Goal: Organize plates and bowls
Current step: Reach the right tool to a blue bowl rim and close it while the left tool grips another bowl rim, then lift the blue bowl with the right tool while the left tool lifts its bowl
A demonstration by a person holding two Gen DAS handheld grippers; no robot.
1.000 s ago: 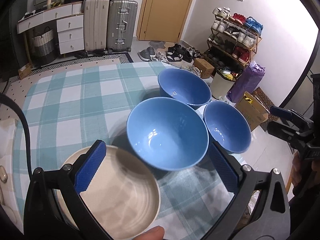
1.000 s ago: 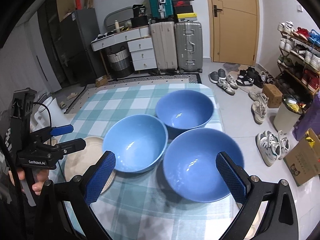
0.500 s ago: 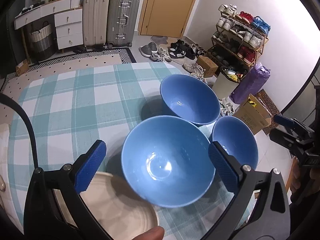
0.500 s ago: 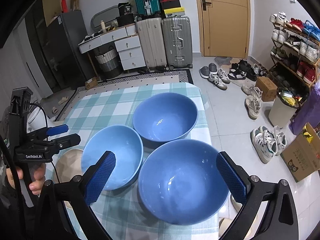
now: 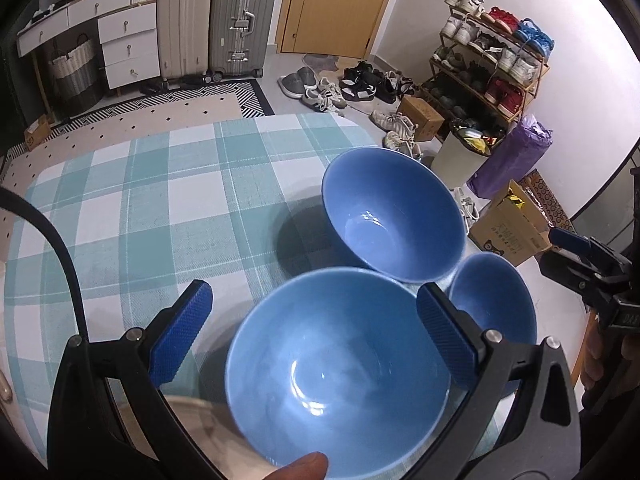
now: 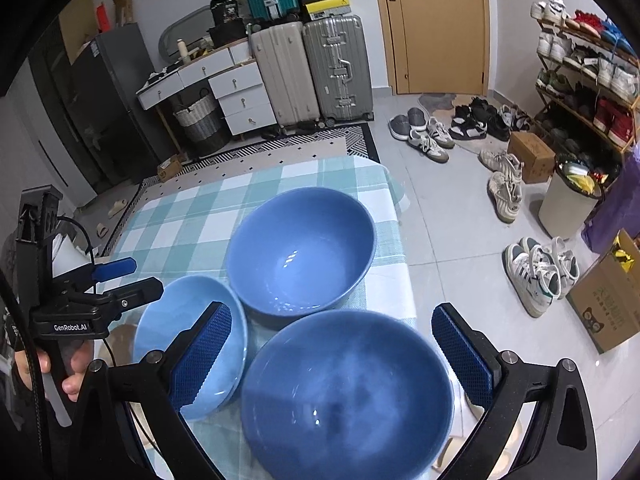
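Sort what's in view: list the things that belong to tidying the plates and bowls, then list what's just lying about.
Belongs to the job:
- far blue bowl
- left blue bowl, under the open left gripper
- right blue bowl, under the open right gripper
- cream plate, mostly hidden

Just lying about:
- suitcases
- shoe rack
- shoes on the floor
- cardboard box

"GenRobot.AI" in white letters on black body of left gripper (image 6: 120, 284), seen from right wrist view. Same kind of white lettering on right gripper (image 5: 576, 248) in left wrist view, cut off at frame edge, not readable. Printed characters and cartoon face on cardboard box (image 6: 608, 312) on floor, too small to read. Yellow label on black box (image 6: 326, 4) atop suitcases, illegible.
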